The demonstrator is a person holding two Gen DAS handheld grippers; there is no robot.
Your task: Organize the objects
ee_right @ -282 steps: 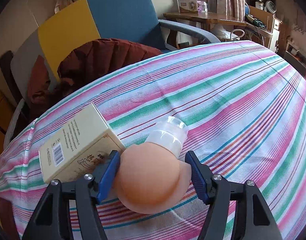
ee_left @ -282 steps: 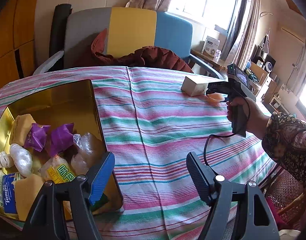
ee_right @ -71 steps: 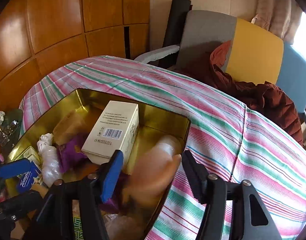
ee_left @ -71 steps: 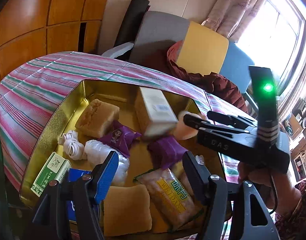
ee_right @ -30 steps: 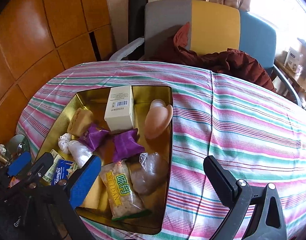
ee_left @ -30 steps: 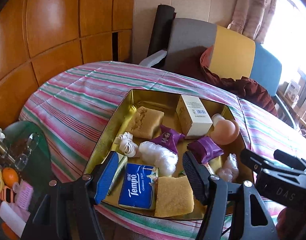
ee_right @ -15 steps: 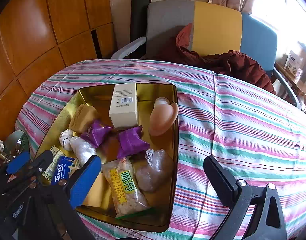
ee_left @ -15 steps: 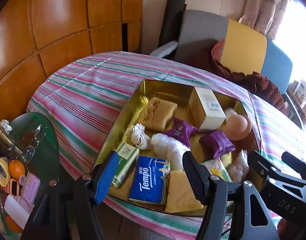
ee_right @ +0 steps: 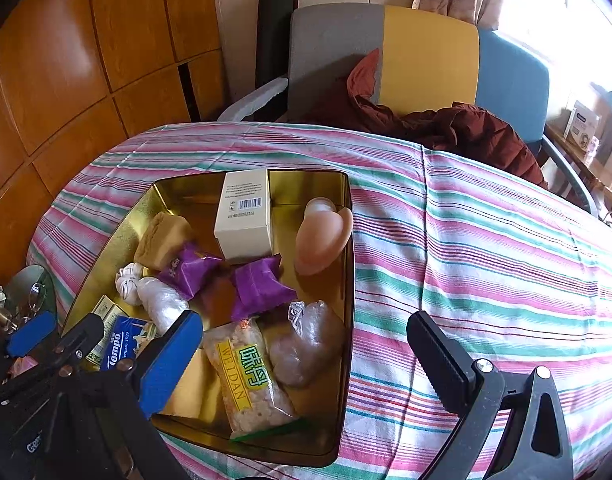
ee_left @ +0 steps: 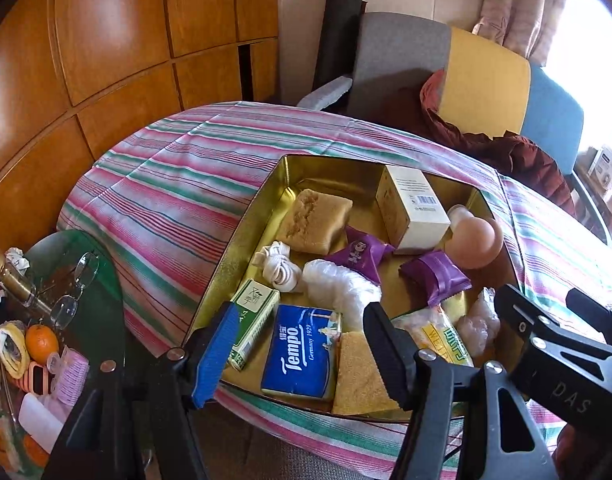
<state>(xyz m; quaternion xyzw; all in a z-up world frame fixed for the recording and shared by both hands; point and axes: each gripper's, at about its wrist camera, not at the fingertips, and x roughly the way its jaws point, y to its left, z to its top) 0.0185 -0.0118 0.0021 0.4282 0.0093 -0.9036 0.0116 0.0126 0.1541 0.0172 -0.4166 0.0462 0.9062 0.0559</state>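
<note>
While both tongs hang empty over the near rim, left tongs [ee_left: 302,354] narrowing on nothing, right tongs [ee_right: 306,364] wide apart | everything sits inside the gold tin [ee_right: 347,280] on the striped worktop [ee_right: 485,248] | peach bottle [ee_right: 321,238] looks light, smooth, likely slippery: grip across its belly.

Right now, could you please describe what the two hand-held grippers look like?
Both are black frames with silver screws. Each has one blue-padded finger and one black ribbed finger. The left hand-held gripper and right hand-held gripper match; white "DAS" lettering marks the right one's body.
</note>
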